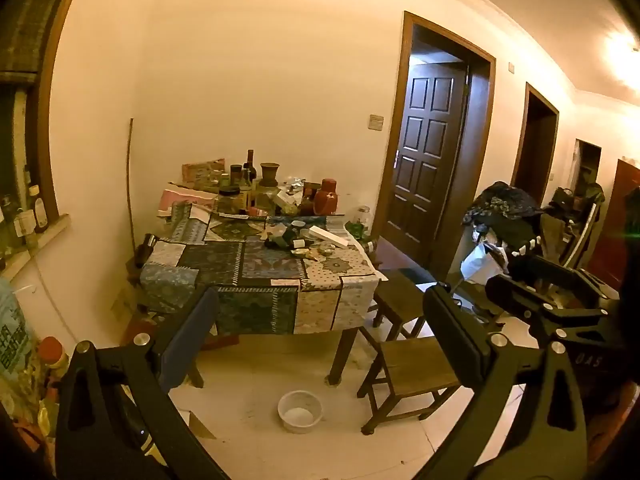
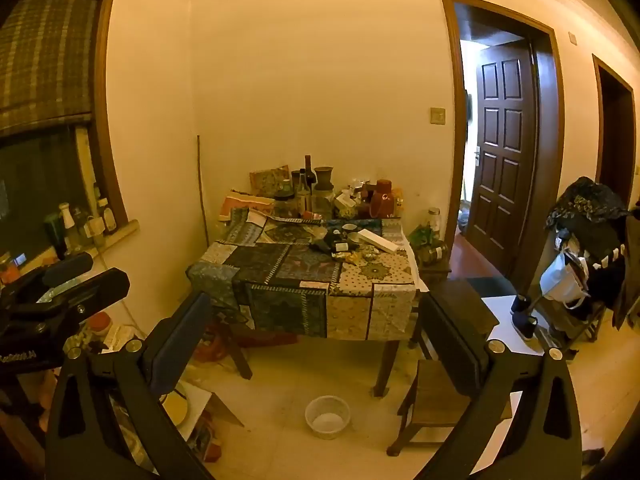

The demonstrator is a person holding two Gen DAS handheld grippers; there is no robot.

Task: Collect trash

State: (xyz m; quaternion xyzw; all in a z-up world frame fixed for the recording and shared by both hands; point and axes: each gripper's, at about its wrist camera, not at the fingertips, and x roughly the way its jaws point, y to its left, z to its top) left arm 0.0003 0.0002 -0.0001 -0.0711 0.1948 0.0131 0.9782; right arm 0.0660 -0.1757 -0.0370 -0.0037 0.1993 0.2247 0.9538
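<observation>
A table with a patchwork cloth [image 1: 224, 276] [image 2: 280, 280] stands against the far wall. Small trash lies on its right part: crumpled wrappers [image 1: 308, 254] [image 2: 352, 256] and a long white box [image 1: 330, 236] [image 2: 378, 240]. A small white basket [image 1: 300, 412] [image 2: 327, 417] sits on the floor under the table's front. My left gripper [image 1: 320, 320] is open and empty, well short of the table. My right gripper [image 2: 316, 320] is open and empty too. Each gripper shows at the edge of the other's view, the right one [image 1: 552, 300] and the left one [image 2: 60, 296].
Bottles, jars, a vase and a red flask [image 1: 326, 196] crowd the table's back. Wooden stools [image 1: 416, 372] [image 2: 436, 396] stand at the table's right. A loaded clothes rack [image 1: 504, 216] [image 2: 588, 240] is further right. Bottles line the window sill [image 2: 84, 220]. A dark door [image 1: 428, 160] stands open.
</observation>
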